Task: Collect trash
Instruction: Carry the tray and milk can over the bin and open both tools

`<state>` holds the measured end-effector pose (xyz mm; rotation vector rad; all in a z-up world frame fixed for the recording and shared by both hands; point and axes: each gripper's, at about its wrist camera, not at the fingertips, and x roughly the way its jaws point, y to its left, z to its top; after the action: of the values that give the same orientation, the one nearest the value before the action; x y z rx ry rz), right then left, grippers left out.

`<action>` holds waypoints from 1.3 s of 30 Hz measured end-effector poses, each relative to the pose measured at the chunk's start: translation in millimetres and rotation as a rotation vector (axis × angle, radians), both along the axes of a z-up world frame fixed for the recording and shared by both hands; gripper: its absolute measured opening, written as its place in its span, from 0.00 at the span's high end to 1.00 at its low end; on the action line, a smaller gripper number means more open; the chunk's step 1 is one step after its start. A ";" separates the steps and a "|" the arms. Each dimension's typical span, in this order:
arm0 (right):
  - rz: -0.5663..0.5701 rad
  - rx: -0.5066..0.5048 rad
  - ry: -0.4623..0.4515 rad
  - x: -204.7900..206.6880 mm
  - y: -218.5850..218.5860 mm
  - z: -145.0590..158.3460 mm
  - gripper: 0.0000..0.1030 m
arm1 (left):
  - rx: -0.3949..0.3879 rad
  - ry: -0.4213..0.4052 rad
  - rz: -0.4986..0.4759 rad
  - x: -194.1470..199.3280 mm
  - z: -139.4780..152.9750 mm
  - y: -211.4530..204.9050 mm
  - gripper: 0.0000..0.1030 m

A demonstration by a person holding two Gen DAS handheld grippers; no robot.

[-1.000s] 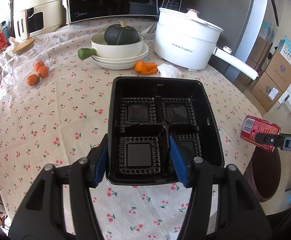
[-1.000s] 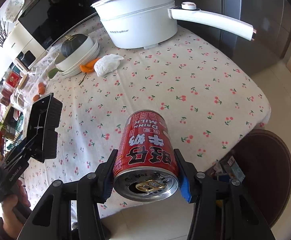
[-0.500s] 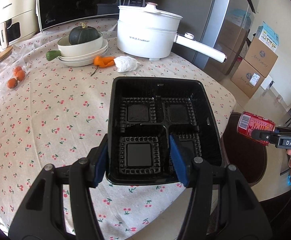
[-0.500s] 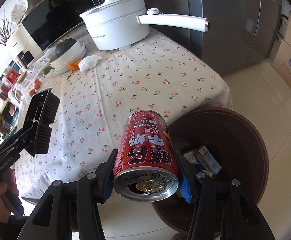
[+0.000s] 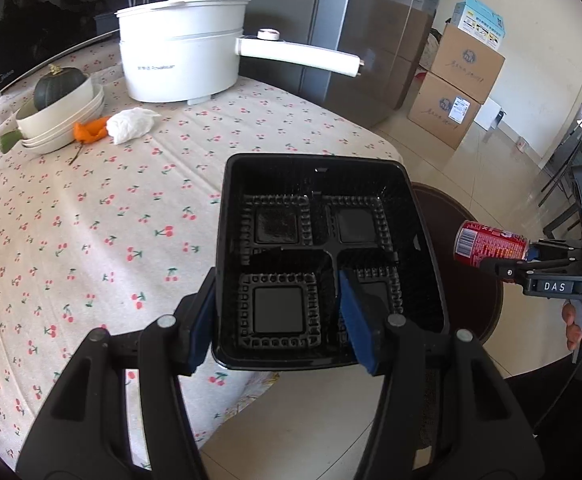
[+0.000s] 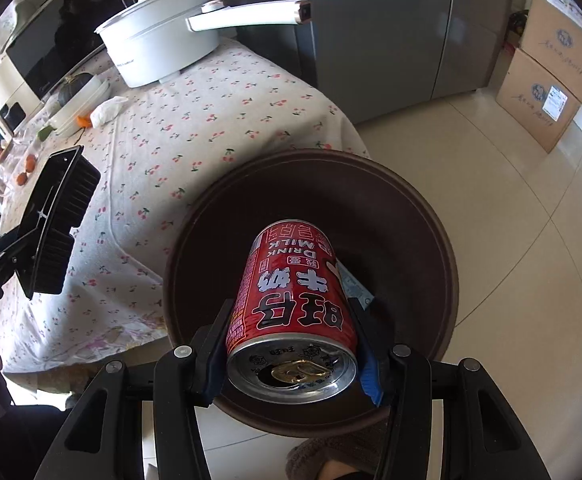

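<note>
- From the left wrist we look forward along the left gripper [image 5: 279, 324], slightly downward across the round bench in its cherry-print cloth [image 5: 91, 216], towards the white lidded pot with a long handle [image 5: 183, 48] and the grey fridge behind it.
- The black four-compartment plastic tray [image 5: 327, 240] sits close to this lens, filling the middle of the view.
- From the right wrist we look steeply down along the right gripper [image 6: 291, 356], past the bench edge into the dark brown round bin [image 6: 419, 216] on the tiled floor.
- The red milk-drink can [image 6: 291, 304] is very near this lens.
- Both views share the bench, pot, bin, tray and can; each sees the other gripper from the side.
</note>
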<state>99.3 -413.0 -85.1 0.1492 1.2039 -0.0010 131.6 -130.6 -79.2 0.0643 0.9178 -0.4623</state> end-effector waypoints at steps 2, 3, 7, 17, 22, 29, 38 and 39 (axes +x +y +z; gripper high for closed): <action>-0.019 0.001 -0.001 -5.4 -10.5 -0.7 0.48 | -0.001 0.007 -0.039 -1.0 -2.9 -19.4 0.43; -0.028 0.001 -0.002 -8.2 -16.1 -0.8 0.48 | 0.000 0.010 -0.059 -1.7 -4.9 -29.9 0.43; -0.063 -0.001 -0.008 -19.6 -39.1 -1.2 0.48 | 0.016 0.024 -0.137 -4.7 -15.4 -67.9 0.43; -0.125 0.008 0.003 -36.5 -76.2 -5.1 0.48 | 0.012 0.028 -0.277 -10.1 -34.9 -122.9 0.41; -0.132 0.018 0.000 -37.2 -80.6 -4.0 0.48 | 0.009 0.052 -0.269 -4.3 -41.2 -129.0 0.21; -0.111 0.028 0.012 -29.0 -73.3 -7.5 0.48 | 0.006 0.077 -0.215 3.6 -35.7 -112.6 0.20; -0.068 0.028 0.052 -10.7 -51.7 -17.4 0.48 | 0.018 0.072 -0.123 8.1 -24.0 -68.4 0.19; -0.068 0.032 0.055 -9.2 -49.8 -17.8 0.47 | 0.017 0.074 -0.114 8.6 -23.1 -63.3 0.19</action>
<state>90.1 -462.7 -103.0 0.2194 1.2534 -0.0454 140.2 -193.9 -102.2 0.1163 0.9947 -0.5656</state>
